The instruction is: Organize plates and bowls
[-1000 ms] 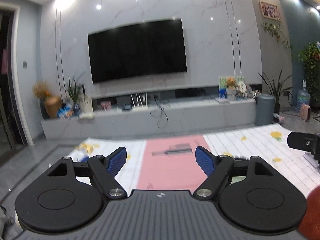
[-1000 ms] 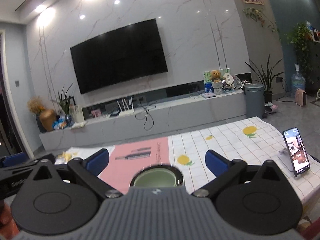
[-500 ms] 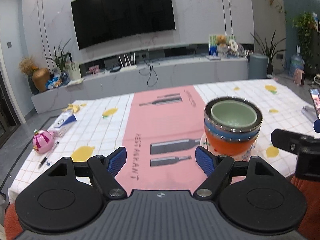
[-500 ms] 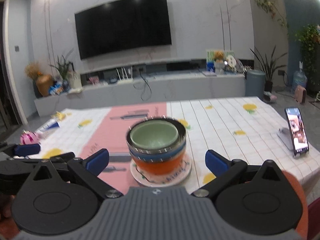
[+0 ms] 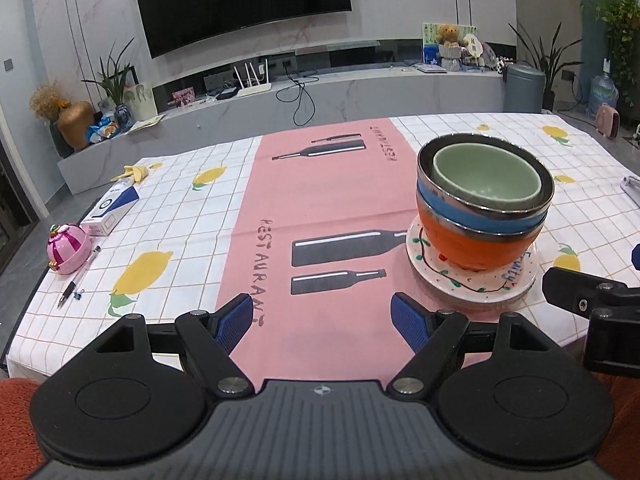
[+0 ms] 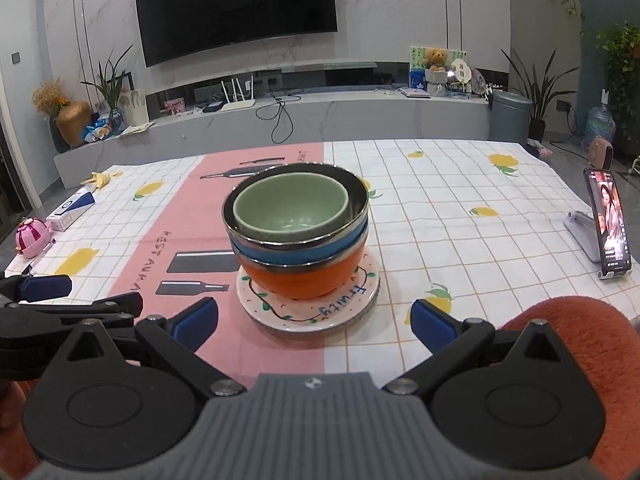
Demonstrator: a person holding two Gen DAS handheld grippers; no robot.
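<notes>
Sitting at the far left edge of the worktop [image 5: 180, 216]: a pink round trinket [image 5: 67, 249] with a pen [image 5: 78, 278] lying just beside it, and a blue-and-white box [image 5: 114, 208] a little farther back. Hovering low over the pink strip of the cloth [image 5: 320, 208], near the front edge: the left tongs [image 5: 322, 322], blue pads [image 5: 234, 322] spread wide and gripping nothing. Resting to the right of the printed bottles, straddling the border between the pink strip and the checked lemon pattern: a painted plate [image 6: 308, 310] with a vine border and blue lettering, carrying a nested stack, namely an orange bowl [image 6: 302, 278] at the bottom, a blue bowl [image 6: 300, 254] inside it, a steel-rimmed bowl [image 6: 356, 196] above that, and a pale green bowl [image 6: 290, 204] sitting slightly off-centre in the top. Facing the stack from the near side, with the plate lying between and just beyond the fingertips: the right tongs [image 6: 314, 320], likewise splayed apart and empty. Showing behind the right tongs: a fuzzy orange sleeve [image 6: 580, 340]. Standing near the right edge, well apart from the dishes: a lit phone [image 6: 608, 220] propped upright on a small stand [image 6: 580, 232].
</notes>
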